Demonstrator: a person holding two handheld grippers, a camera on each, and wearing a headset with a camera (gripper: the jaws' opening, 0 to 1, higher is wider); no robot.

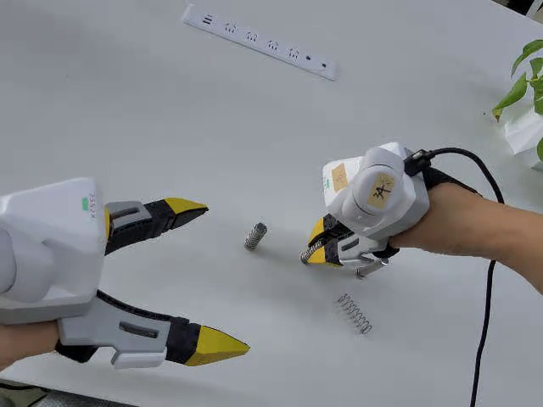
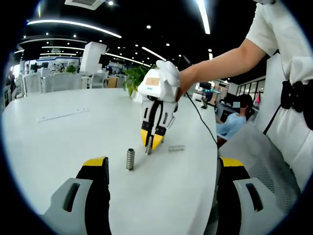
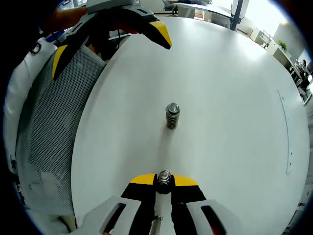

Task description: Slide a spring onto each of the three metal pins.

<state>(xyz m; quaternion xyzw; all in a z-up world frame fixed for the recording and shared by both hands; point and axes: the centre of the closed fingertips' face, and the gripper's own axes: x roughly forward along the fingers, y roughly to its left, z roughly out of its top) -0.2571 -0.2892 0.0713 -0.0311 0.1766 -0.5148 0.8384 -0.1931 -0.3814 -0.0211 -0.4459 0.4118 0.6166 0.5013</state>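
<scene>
My right gripper (image 1: 316, 252) is shut on a metal pin with a spring coiled round its tip (image 3: 164, 178), held low over the white table (image 1: 170, 110). The same gripper (image 2: 149, 145) touches its tips down in the left gripper view. Just left of it a second pin wearing a spring (image 1: 255, 236) (image 3: 172, 115) (image 2: 130, 159) stands upright on the table. A loose spring (image 1: 354, 312) (image 2: 176, 148) lies flat below the right gripper. My left gripper (image 1: 217, 275) is open wide at the near left, nothing between its yellow fingertips (image 2: 95, 161).
A white power strip (image 1: 259, 41) lies at the far side of the table. A potted plant (image 1: 526, 72) stands at the right edge. The right gripper's black cable (image 1: 488, 280) trails toward me. A mesh chair (image 3: 54, 127) is beside the table.
</scene>
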